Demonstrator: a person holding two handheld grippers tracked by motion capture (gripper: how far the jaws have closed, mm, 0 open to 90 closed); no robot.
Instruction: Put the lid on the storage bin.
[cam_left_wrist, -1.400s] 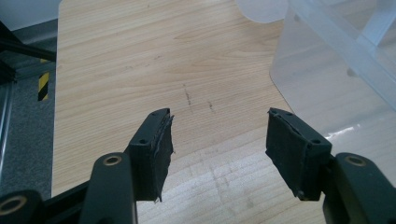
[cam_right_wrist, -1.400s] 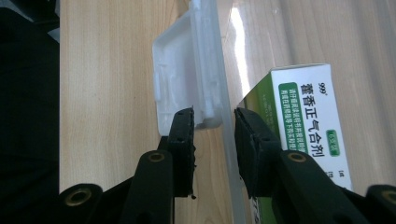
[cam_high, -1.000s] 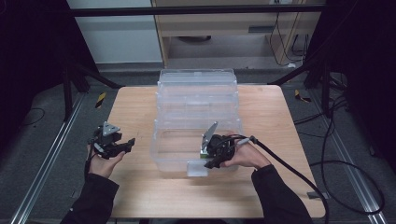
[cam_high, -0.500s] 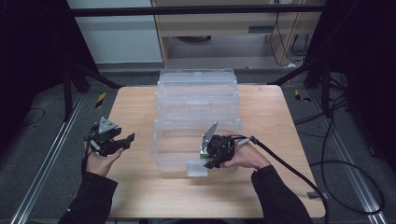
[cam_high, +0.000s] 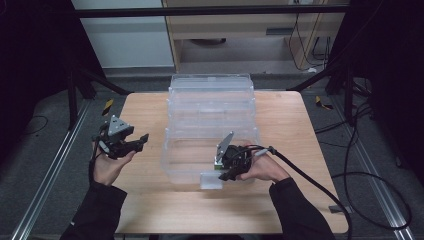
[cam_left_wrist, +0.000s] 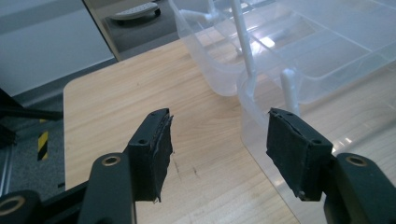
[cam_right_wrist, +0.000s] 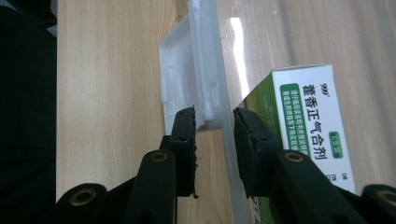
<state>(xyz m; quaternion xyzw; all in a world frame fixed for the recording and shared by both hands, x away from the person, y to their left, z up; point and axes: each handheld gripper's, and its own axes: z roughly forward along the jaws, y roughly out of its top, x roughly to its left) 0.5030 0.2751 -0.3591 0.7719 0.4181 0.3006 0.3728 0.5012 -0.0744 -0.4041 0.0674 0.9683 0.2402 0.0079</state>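
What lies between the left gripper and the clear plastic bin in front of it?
Bare wooden table. In the high view the left gripper hangs open, apart from the clear bin; the left gripper view shows wood grain between its jaws and the bin wall.

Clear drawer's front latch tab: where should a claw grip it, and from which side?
Grip the latch tab on the drawer's front wall, coming from the person's side. It juts out flat, so pads can pinch tab and wall, as the right claw straddles them now, beside the medicine box.

A stack of clear plastic drawer bins (cam_high: 210, 107) sits in the middle of the wooden worktop (cam_high: 295, 130). A green-and-white cardboard medicine box (cam_right_wrist: 310, 126) lies inside the front bin.
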